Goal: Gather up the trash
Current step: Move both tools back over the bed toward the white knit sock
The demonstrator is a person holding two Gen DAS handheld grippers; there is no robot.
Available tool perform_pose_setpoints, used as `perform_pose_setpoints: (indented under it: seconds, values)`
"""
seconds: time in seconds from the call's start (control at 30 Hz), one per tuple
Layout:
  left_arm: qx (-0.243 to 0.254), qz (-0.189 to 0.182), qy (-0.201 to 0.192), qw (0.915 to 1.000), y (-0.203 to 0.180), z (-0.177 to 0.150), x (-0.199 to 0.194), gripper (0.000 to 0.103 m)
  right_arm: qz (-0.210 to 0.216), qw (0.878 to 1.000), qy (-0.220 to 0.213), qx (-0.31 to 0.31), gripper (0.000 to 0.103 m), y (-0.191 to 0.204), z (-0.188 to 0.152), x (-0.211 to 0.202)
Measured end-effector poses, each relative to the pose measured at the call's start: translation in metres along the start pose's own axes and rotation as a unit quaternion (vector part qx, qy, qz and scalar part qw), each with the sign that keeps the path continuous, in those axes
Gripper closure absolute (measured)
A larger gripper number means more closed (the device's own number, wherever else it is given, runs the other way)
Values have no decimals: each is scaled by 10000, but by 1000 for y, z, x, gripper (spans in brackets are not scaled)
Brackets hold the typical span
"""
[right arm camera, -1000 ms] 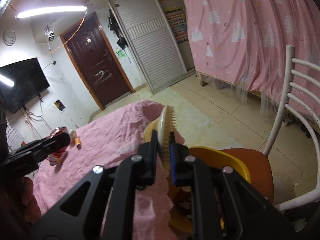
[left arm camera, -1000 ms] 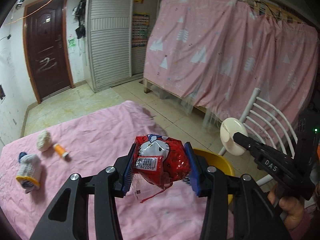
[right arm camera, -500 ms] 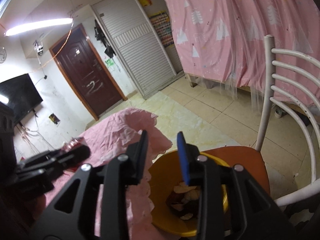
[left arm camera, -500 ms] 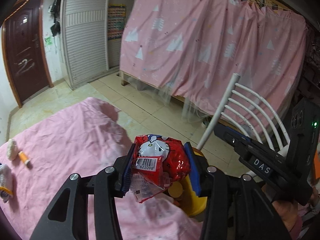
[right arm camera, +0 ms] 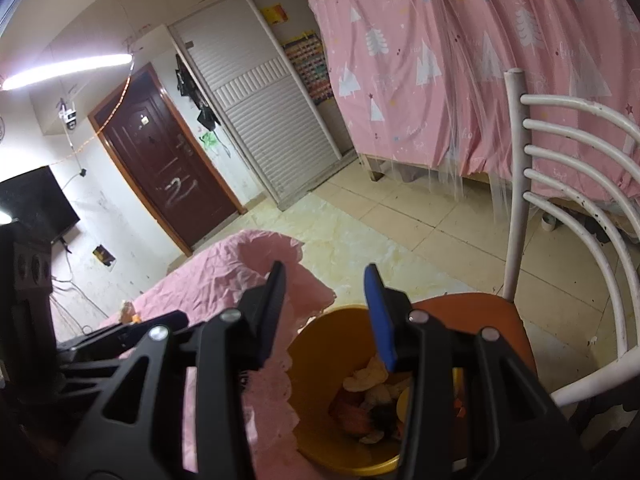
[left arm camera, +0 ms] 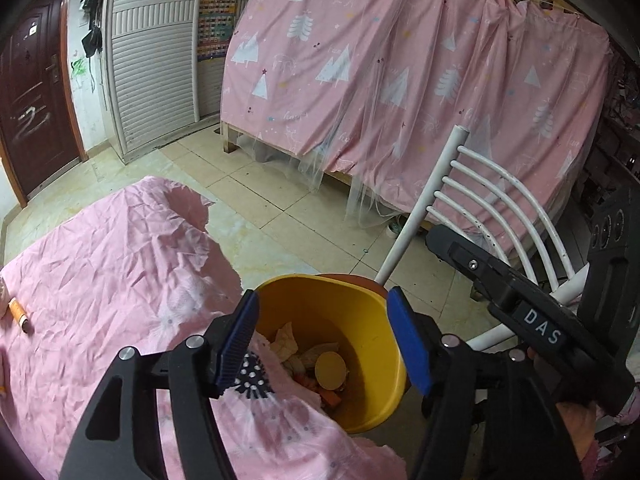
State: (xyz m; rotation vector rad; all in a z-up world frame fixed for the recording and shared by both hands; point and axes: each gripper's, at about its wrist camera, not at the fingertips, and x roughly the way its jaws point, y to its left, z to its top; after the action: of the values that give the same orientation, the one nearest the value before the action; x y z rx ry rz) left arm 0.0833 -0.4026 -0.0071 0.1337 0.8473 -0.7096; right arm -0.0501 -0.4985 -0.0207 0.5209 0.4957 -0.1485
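Note:
A yellow trash bin [left arm camera: 372, 312] stands on an orange chair seat beside the pink-covered table; in the right wrist view its rim [right arm camera: 320, 332] shows too. It holds several scraps, among them a round cream disc [left arm camera: 330, 368] and crumpled paper [right arm camera: 368, 376]. My left gripper [left arm camera: 324, 340] is open and empty right above the bin. My right gripper [right arm camera: 326, 312] is open and empty, also above the bin. A small orange item [left arm camera: 18, 312] lies at the table's left edge.
A white slatted chair back [left arm camera: 472, 200] rises behind the bin. The pink tablecloth [left arm camera: 112, 272] covers the table on the left. A pink curtain [left arm camera: 400, 60] hangs behind, with tiled floor [left arm camera: 280, 216] between. A dark door [right arm camera: 160, 168] is far left.
My left gripper opened over the bin and the red Hello Kitty wrapper is gone from it. My right gripper let go of the cream disc earlier and stays open.

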Motion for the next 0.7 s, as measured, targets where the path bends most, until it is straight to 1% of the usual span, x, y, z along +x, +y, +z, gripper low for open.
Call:
perform_pose_setpoints:
  seconds: [0.17,0.2,0.27,0.3,0.37,0.47,0.57,0.7]
  values:
    - [-103,35,-118,9999,13,0,-15,46,34,9998,82,-172,63,17,-2,6]
    - [-119,49,-143,9998,16,0,-18,46,45,9997,95,-202,59,21,-2,7]
    - [-140,77,-200,9997,22,0,-25,46,70,9996,105,-260,54,29,-3,8]
    - [-149,105,-233,9996,25,0,-29,46,89,9994,114,-301,54,33,-3,9]
    - [-178,190,-308,9992,34,-2,-38,46,128,9990,152,-411,54,46,-4,12]
    - [-263,325,-421,9982,51,-5,-53,42,204,9977,252,-589,46,67,-5,21]
    - [-376,506,-564,9964,71,-8,-69,39,315,9956,348,-814,46,92,-9,29]
    - [-563,768,-709,9929,100,-12,-88,38,452,9918,469,-1095,46,124,-14,41]
